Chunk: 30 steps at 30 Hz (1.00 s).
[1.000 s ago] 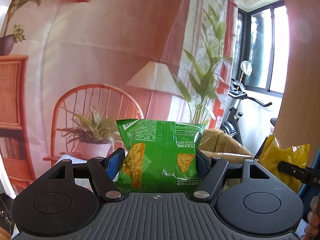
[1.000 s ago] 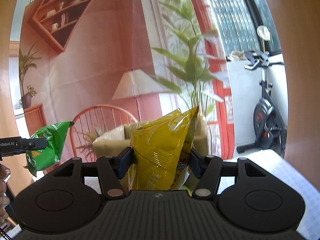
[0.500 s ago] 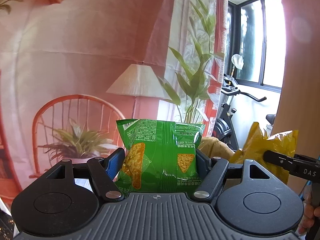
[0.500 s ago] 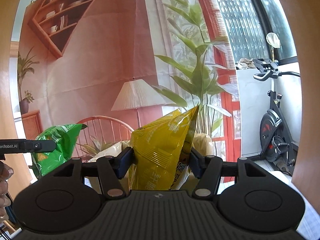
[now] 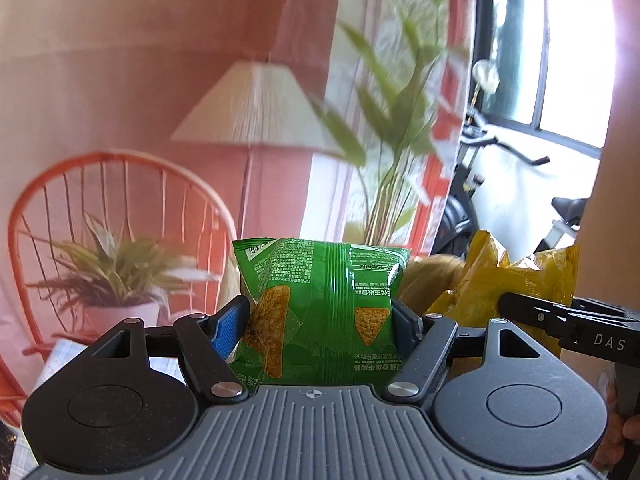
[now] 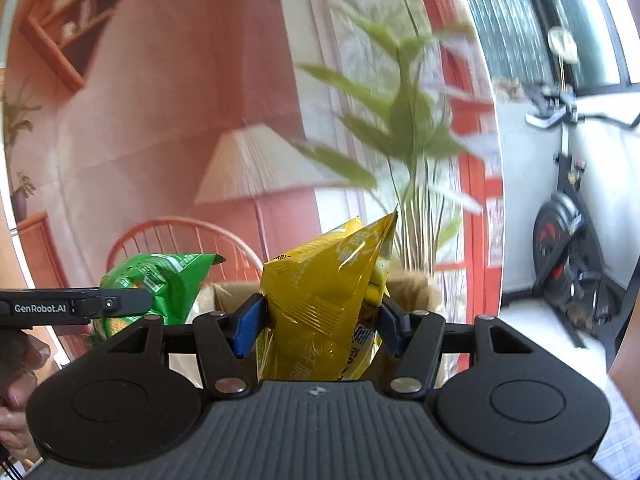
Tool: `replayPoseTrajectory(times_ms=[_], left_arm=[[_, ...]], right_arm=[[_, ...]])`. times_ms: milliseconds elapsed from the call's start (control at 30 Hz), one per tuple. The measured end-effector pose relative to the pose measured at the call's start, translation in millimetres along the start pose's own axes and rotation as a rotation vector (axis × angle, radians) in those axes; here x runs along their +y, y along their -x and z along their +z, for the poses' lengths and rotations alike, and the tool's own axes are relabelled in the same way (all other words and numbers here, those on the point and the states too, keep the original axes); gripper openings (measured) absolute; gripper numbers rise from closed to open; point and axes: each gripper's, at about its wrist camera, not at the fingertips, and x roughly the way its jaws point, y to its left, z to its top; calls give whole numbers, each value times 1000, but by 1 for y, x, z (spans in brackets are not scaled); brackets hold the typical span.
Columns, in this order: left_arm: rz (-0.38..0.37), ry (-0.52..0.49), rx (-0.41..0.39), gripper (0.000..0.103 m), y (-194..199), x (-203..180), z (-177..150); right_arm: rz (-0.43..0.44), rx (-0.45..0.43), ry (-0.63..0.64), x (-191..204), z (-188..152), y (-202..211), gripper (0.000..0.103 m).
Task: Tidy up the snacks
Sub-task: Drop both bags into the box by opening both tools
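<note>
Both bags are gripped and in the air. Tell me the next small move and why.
Probably carry both on toward the cardboard box and lower them over its opening. The left gripper is clamped on the green bag, the right gripper on the yellow bag, and the box's open top shows just behind them, so neither bag has been released.

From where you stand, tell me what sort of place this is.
Probably a room at home, staged with a printed living-room backdrop: creases cross its painted lamp and chair. A real exercise bike stands by the window.
</note>
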Motion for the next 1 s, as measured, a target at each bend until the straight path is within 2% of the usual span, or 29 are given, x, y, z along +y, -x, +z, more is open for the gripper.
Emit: replayPoseTrajectory(times_ms=[200,433,533,667,767,1000], left_arm=[[-2,-13,20,75,-25,0,3],[-32,-17,42,76,-42,-6,9],[-64,-26,81,78,-52,-10,8],[-25,-42,117,80,-60,-13,6],[-11,-47,118,84,-59,-12,7],[-16,-25,90,84,-28,-7,7]], right_arm=[[5,72,-116,-23,-6,-31,61],[-13,95,-124,-23,-9,-46,61],[-41,101,-110,-22,-8,-48,63],[-59,103,-89,-20,-7,-46,70],[-61,89,-82,-19,-7,-37,70],[-42,54,-103,-11,-12,-4,70]])
